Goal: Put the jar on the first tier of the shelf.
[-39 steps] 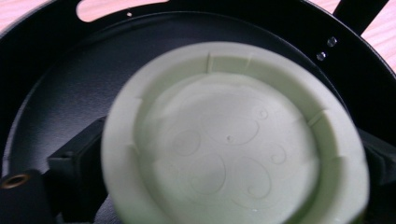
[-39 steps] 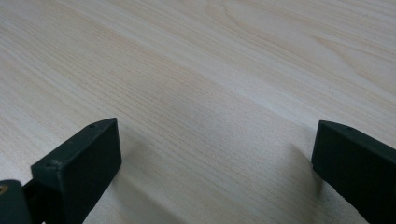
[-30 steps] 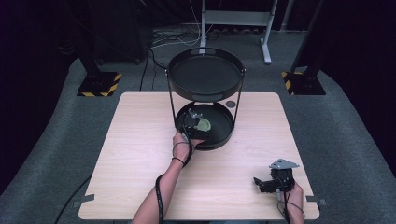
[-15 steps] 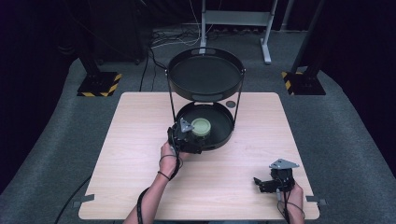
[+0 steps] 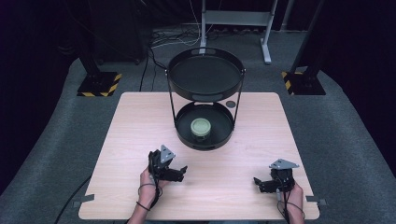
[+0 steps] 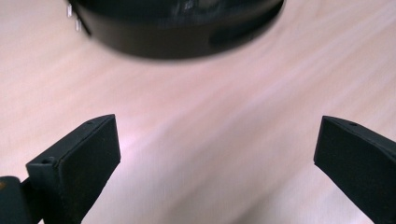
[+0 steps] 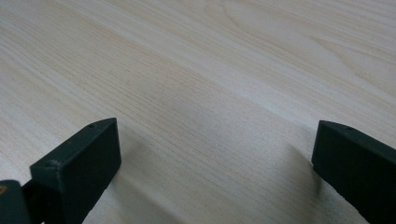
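The pale wooden worktop (image 5: 140, 140) carries a black two-tier tray stand (image 5: 205, 74), and a green-lidded jar (image 5: 201, 128) sits in the middle of its lower tray (image 5: 184, 135). The left claw (image 5: 180, 171) is near the worktop's front, well apart from the stand, jaws spread wide with nothing between them. The right claw (image 5: 258, 183) rests at the front right, jaws likewise apart and empty. The placing looks finished; a good close keeps both claws low and clear of the stand's thin posts. The left gripper view catches the lower tray's blurred outer wall (image 6: 187, 37); the high view alone reveals the jar inside.

green-lidded jar (image 5: 201, 129), upright, in lower tray (image 5: 182, 130)
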